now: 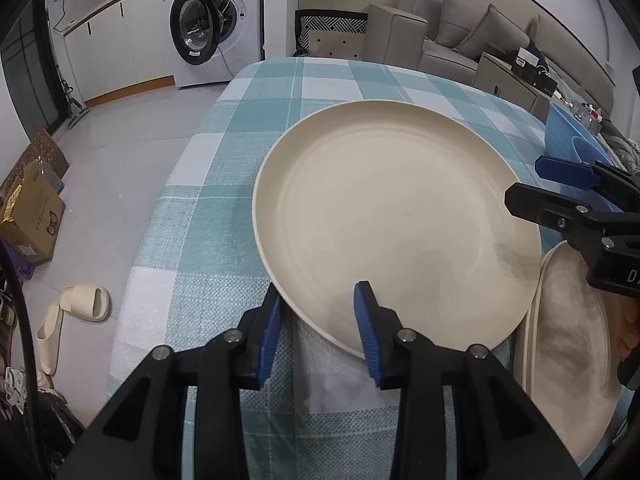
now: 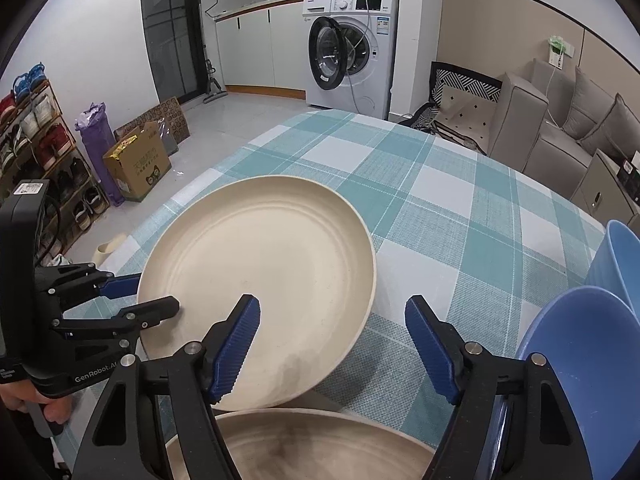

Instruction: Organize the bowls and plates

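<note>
A large cream plate is tilted above the checked tablecloth; it also shows in the right wrist view. My left gripper has its blue pads astride the plate's near rim, one above and one below, with a gap left. Seen from the right wrist view, the left gripper sits at the plate's left rim. My right gripper is open and empty, over a second cream plate lying below it. That second plate lies at the right in the left wrist view. Two blue bowls stand at the right.
The table's left edge drops to a tiled floor with slippers and a cardboard box. A washing machine and a grey sofa stand beyond the table.
</note>
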`<control>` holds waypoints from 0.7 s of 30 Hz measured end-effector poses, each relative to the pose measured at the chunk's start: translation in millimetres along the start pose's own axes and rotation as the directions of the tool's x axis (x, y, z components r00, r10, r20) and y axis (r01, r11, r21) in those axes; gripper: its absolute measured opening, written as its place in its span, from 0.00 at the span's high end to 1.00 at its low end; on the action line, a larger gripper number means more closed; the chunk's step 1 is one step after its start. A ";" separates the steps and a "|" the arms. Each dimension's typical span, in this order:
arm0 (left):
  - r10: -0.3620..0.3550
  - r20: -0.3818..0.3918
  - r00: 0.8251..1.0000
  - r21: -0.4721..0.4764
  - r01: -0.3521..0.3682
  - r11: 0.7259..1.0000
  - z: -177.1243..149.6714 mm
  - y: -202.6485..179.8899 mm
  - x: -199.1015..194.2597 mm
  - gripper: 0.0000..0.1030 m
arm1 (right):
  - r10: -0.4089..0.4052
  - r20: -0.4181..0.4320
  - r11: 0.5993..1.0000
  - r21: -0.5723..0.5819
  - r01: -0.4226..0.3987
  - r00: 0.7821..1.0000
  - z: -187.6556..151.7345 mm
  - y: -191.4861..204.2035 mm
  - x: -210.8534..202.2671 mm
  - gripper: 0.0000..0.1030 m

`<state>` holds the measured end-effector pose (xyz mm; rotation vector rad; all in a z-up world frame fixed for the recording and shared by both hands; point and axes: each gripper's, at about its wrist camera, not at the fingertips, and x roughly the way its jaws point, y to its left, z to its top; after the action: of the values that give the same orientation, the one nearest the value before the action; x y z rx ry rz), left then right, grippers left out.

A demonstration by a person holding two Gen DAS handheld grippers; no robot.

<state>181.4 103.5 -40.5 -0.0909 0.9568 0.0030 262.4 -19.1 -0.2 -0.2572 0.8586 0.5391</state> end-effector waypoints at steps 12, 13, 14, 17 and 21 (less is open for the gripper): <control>0.013 -0.006 1.000 -0.037 -0.013 0.999 -2.7 12.5 -4.2 0.65 | -0.016 0.015 0.999 0.032 0.016 1.000 0.6 -7.2 -11.1 0.24; 0.013 -0.006 1.000 -0.040 -0.013 0.999 -3.3 13.6 -4.4 0.65 | -0.009 0.024 1.000 0.026 0.009 1.000 1.0 -5.1 -12.6 0.24; 0.014 -0.006 1.000 -0.044 -0.014 0.999 -3.6 14.5 -4.8 0.65 | 0.000 0.025 1.000 0.020 -0.001 1.000 1.4 -2.7 -12.6 0.25; 0.016 -0.006 1.000 -0.048 -0.017 0.999 -5.3 16.6 -5.8 0.65 | 0.026 0.011 1.000 0.013 -0.026 1.000 1.0 3.1 -7.8 0.25; 0.018 -0.006 1.000 -0.053 -0.018 0.998 -5.8 19.1 -6.4 0.65 | 0.034 -0.014 0.999 0.020 -0.034 0.999 -1.4 6.4 3.1 0.25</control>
<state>172.2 122.3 -40.0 -0.1310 0.9630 0.0444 259.6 -13.3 -3.5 -0.2293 0.8827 0.5610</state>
